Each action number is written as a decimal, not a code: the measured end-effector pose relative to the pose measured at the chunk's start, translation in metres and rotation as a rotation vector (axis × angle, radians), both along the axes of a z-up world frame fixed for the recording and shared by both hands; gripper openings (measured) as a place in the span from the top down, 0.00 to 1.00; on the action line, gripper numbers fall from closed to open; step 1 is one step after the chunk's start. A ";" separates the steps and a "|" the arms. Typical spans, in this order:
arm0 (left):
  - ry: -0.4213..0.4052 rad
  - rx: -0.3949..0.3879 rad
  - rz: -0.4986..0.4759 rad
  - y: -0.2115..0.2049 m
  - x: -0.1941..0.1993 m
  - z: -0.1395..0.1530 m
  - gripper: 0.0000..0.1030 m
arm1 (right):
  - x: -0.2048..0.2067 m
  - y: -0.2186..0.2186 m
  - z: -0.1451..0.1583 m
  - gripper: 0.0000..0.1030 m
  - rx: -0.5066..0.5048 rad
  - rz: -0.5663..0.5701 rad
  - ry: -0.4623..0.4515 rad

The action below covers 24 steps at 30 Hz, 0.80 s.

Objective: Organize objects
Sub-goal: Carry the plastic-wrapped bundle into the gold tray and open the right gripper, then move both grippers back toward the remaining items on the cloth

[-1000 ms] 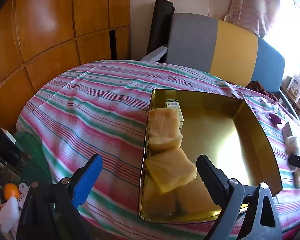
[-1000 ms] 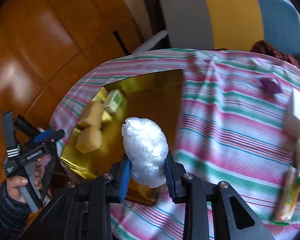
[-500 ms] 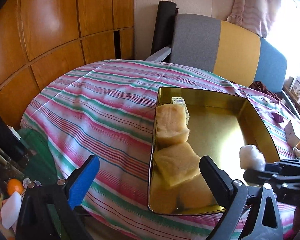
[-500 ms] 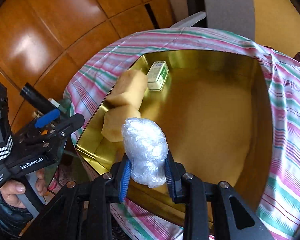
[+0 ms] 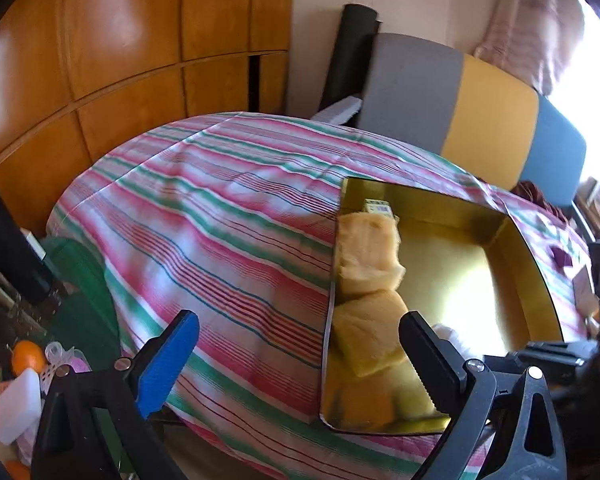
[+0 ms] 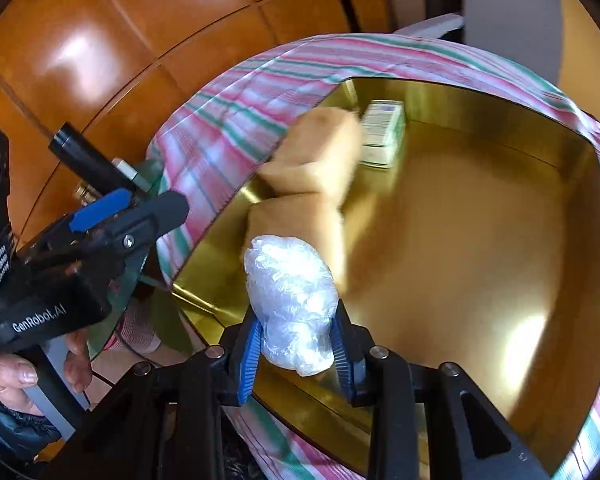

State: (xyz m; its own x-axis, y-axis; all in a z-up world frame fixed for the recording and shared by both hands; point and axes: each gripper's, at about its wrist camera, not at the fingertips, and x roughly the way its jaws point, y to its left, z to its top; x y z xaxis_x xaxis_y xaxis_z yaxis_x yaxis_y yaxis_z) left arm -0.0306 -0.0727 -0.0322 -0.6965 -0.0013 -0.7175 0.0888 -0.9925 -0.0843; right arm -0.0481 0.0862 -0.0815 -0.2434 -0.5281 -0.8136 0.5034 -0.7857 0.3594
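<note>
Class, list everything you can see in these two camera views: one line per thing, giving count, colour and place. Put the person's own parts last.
Tray: one, gold, on the striped cloth.
Sponge blocks: two, pale yellow, along one wall of the tray.
Small box: one, white and green, in the tray's far corner.
Plastic-wrapped bundle: one, clear white, over the tray's near edge, between the right gripper's pads.
Tablecloth: one, pink, green and white stripes, over the table.
Chair: one, grey, yellow and blue, behind the table.
Wooden panels: orange-brown, behind.
Left gripper: black, blue pad, open, empty.
Right gripper: black, blue pads, gripping the bundle.
Hand: one, holding the left gripper's handle.
</note>
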 end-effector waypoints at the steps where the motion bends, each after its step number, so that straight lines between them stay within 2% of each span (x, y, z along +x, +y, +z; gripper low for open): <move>1: 0.001 0.004 0.013 -0.004 -0.001 0.000 0.02 | 0.000 -0.005 -0.001 0.66 -0.005 0.012 -0.006; 2: 0.003 0.008 0.022 -0.007 -0.001 0.001 0.02 | 0.000 -0.008 -0.003 0.65 -0.013 0.023 -0.013; 3: 0.007 0.010 0.032 -0.010 -0.001 0.002 0.02 | -0.001 -0.011 -0.004 0.59 -0.026 0.033 -0.024; 5: 0.011 0.014 0.044 -0.014 -0.001 0.003 0.02 | -0.001 -0.013 -0.006 0.56 -0.056 0.041 -0.041; 9: 0.018 0.023 0.057 -0.018 -0.002 0.005 0.02 | 0.000 -0.006 -0.006 0.46 -0.100 0.015 -0.063; 14: 0.015 0.020 0.042 -0.015 -0.001 0.003 0.02 | 0.006 0.012 -0.001 0.43 -0.110 -0.048 -0.048; 18: 0.014 0.013 0.020 -0.009 0.000 0.002 0.02 | 0.013 0.029 0.010 0.39 -0.079 -0.110 -0.009; 24: 0.016 0.014 -0.005 0.001 -0.001 0.004 0.02 | 0.022 0.088 0.027 0.37 -0.091 -0.251 0.030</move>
State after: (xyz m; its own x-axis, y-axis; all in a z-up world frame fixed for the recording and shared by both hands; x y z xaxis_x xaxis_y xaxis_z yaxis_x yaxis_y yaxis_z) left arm -0.0313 -0.0712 -0.0280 -0.7079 0.0116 -0.7062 0.0828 -0.9916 -0.0994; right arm -0.0260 0.1739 -0.0541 -0.3994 -0.5189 -0.7558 0.3080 -0.8525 0.4225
